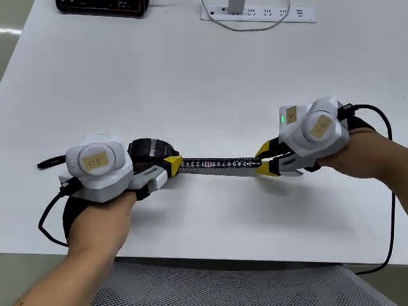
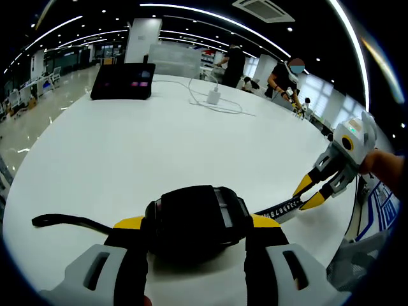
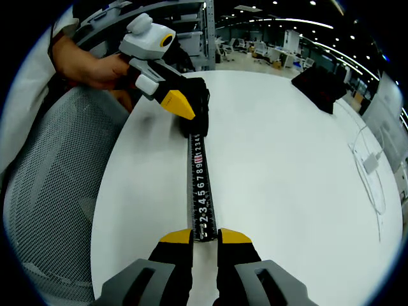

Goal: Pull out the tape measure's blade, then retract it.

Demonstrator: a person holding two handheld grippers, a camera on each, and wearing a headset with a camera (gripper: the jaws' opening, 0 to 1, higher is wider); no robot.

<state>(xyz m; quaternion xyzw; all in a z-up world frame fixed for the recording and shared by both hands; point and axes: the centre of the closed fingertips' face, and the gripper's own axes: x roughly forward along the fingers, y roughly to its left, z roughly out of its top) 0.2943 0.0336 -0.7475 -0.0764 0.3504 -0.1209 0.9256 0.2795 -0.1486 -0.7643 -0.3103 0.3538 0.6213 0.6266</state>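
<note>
The black tape measure (image 1: pixel 150 152) rests on the white table (image 1: pixel 191 76), with my left gripper (image 1: pixel 162 157) shut around its case. The case (image 2: pixel 197 220) sits between the yellow-tipped jaws of the left gripper (image 2: pixel 197 224). A short length of the numbered blade (image 1: pixel 220 164) runs right from the case, just above the tabletop. My right gripper (image 1: pixel 262 160) is shut on the blade's free end. In the right gripper view the blade (image 3: pixel 199 178) stretches from the right gripper (image 3: pixel 205 237) to the case (image 3: pixel 197 111).
At the table's far edge lie a white power strip (image 1: pixel 258 13) with a looped cable and a black device (image 1: pixel 102 6). Black cables trail from both grippers. A grey mesh chair (image 1: pixel 223 287) sits below the near table edge.
</note>
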